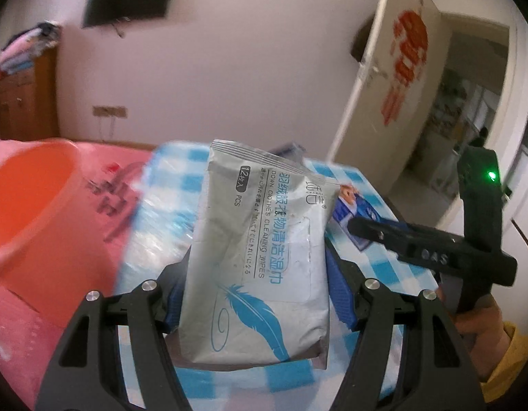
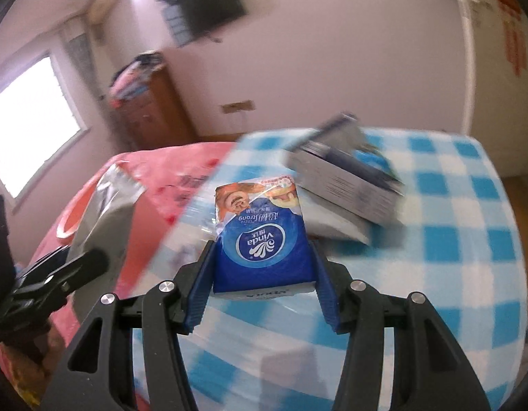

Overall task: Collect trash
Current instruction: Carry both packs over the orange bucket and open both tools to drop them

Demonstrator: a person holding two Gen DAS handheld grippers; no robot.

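Much of the background is blurred: the orange basin (image 1: 21, 205) at the left on the pink cover (image 1: 21, 325) has soft edges and is cut by the frame, and the grey box (image 2: 346, 185) behind is smeared so its print cannot be read. The wipes pack (image 1: 260, 257) stands upright, its long axis pointing away from the camera, feather end nearest. The left gripper (image 1: 255, 287) is clamped on its two sides, above the checked tabletop (image 1: 394, 270). The blue tissue pack (image 2: 260, 239) points forward too, its logo upside down; the right gripper (image 2: 262, 281) is closed on it, above the tabletop
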